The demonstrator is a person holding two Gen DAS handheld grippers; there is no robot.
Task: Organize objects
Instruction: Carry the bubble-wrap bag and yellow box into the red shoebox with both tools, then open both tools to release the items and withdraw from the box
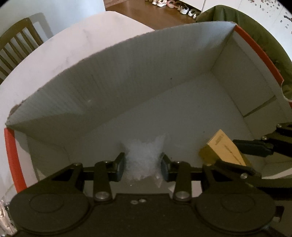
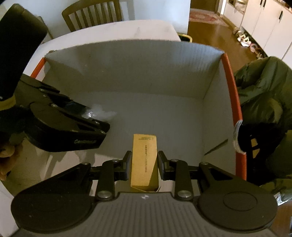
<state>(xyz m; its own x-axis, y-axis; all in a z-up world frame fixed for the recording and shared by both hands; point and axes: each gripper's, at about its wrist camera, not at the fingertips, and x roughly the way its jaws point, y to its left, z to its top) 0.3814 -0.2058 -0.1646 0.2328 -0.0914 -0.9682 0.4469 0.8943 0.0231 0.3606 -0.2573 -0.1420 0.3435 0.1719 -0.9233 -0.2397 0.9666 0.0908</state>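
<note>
Down inside the white cardboard box (image 1: 164, 76) with orange-edged ends, both tools hang nose-down over the floor of it. Between the pads of the left tool (image 1: 142, 164) sits a crumpled clear plastic bag (image 1: 144, 155), pinched at its middle, its loose top flaring out ahead of the fingertips. Off to that tool's right, just beside it, the right tool (image 2: 144, 164) is clenched on a small tan carton (image 2: 145, 158), the pads on its two long sides and its printed face up; the far end of the carton pokes out ahead of the fingers toward the middle of the box. Neither thing is let go yet; I cannot tell whether they already touch the box floor.

The bag looks feather-light, soft and slippery, so it will collapse under any squeeze and may cling to a pad when freed; taking it by a gathered bunch, as now, seems right. The carton looks light but stiff, with flat sides that give the pads a sure seat; a hard clamp might dent it. Beyond the box, the pale worktop (image 2: 109, 31) runs on toward a wooden chair (image 2: 91, 14).
</note>
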